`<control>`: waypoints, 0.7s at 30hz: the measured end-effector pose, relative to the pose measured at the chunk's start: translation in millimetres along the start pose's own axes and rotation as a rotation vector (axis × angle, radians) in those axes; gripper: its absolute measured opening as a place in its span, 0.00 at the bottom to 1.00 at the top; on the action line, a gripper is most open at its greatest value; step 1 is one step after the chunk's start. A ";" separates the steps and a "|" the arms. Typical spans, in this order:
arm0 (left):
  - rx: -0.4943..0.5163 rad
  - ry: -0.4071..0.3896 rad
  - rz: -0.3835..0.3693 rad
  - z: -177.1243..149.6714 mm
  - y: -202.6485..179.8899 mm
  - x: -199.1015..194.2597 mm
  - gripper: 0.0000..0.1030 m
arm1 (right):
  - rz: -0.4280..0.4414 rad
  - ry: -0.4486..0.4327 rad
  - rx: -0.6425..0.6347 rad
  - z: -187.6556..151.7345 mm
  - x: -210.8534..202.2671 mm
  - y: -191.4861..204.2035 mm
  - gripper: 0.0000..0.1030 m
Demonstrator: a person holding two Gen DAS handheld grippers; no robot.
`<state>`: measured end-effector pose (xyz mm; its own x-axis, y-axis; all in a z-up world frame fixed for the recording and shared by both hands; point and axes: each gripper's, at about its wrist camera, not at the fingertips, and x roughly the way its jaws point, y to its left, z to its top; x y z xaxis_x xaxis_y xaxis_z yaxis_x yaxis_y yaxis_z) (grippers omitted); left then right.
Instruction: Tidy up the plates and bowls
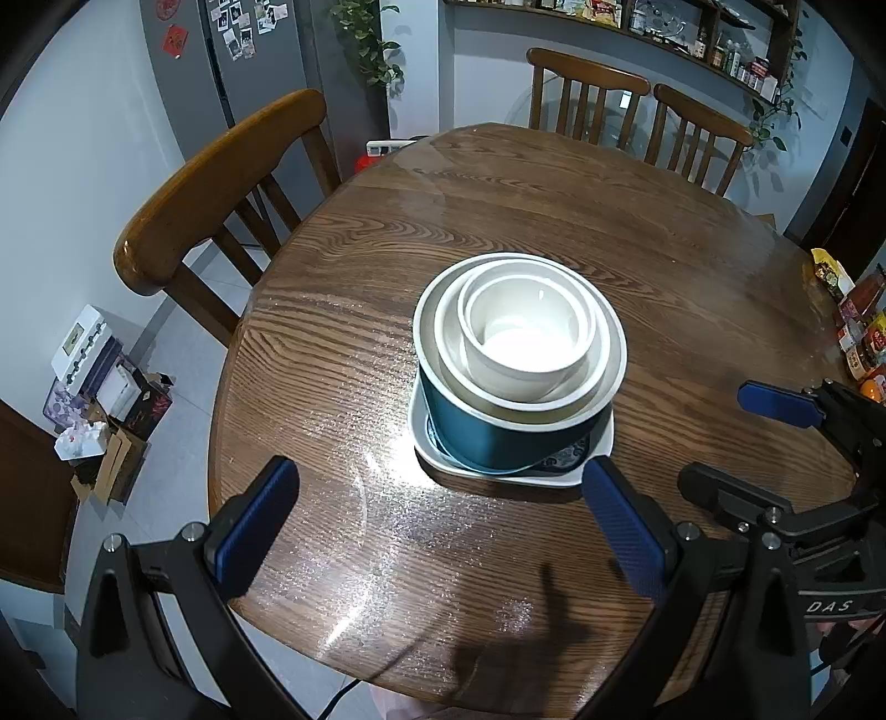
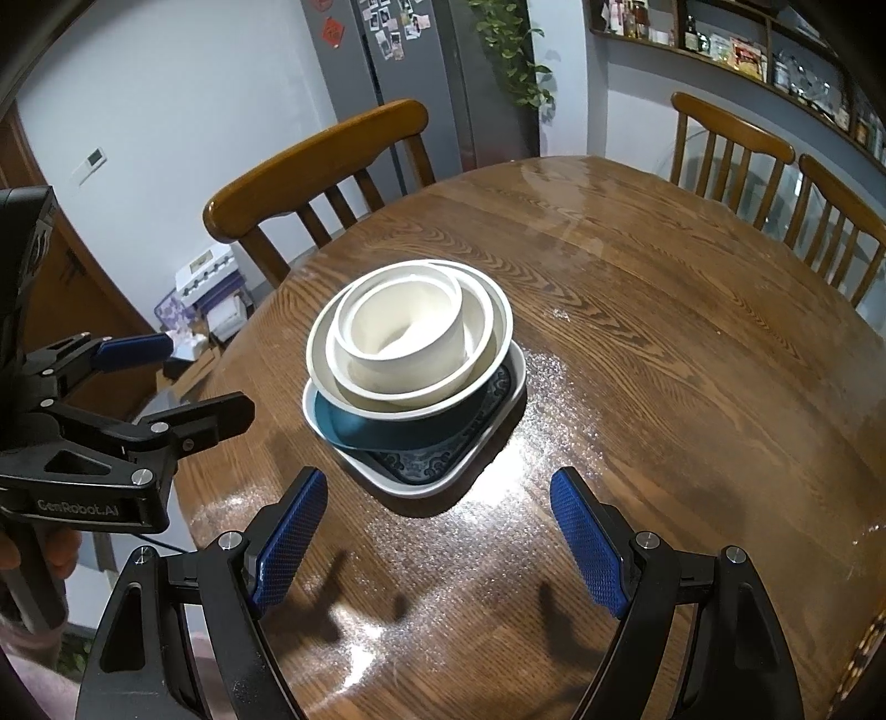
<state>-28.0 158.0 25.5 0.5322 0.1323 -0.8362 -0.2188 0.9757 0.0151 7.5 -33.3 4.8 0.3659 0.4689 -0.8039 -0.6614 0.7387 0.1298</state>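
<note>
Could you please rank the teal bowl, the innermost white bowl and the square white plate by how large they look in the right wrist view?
1. Square white plate, largest, at the bottom.
2. Teal bowl, its rim nearly as wide.
3. Innermost white bowl, clearly smallest.

A round wooden table (image 1: 498, 221) with a glossy, glare-streaked top fills a dining room, ringed by three wooden spindle-back chairs: one (image 1: 221, 183) at its left edge and a pair (image 1: 587, 88) at its far side. Beyond the table, a grey refrigerator (image 2: 410, 72) covered in photos stands beside a trailing green plant (image 2: 515, 55), and a wall shelf (image 1: 692, 39) of jars and bottles curves overhead. Cardboard boxes (image 1: 105, 399) clutter the floor left of the table, while snack packets (image 1: 858, 327) crowd its right edge.
</note>
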 end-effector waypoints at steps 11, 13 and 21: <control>0.001 0.008 0.006 -0.4 0.8 2.5 0.99 | 0.005 0.002 -0.004 0.6 2.1 0.6 0.81; -0.002 0.008 0.007 -0.4 1.4 2.2 0.99 | 0.005 0.003 -0.003 0.4 2.7 0.6 0.81; -0.007 0.015 0.009 -1.2 3.9 4.9 0.99 | 0.005 0.008 -0.009 0.1 3.6 1.7 0.81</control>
<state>-27.3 162.3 20.8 0.5180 0.1387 -0.8440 -0.2293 0.9732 0.0192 7.7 -30.3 2.2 0.3577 0.4683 -0.8079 -0.6690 0.7321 0.1282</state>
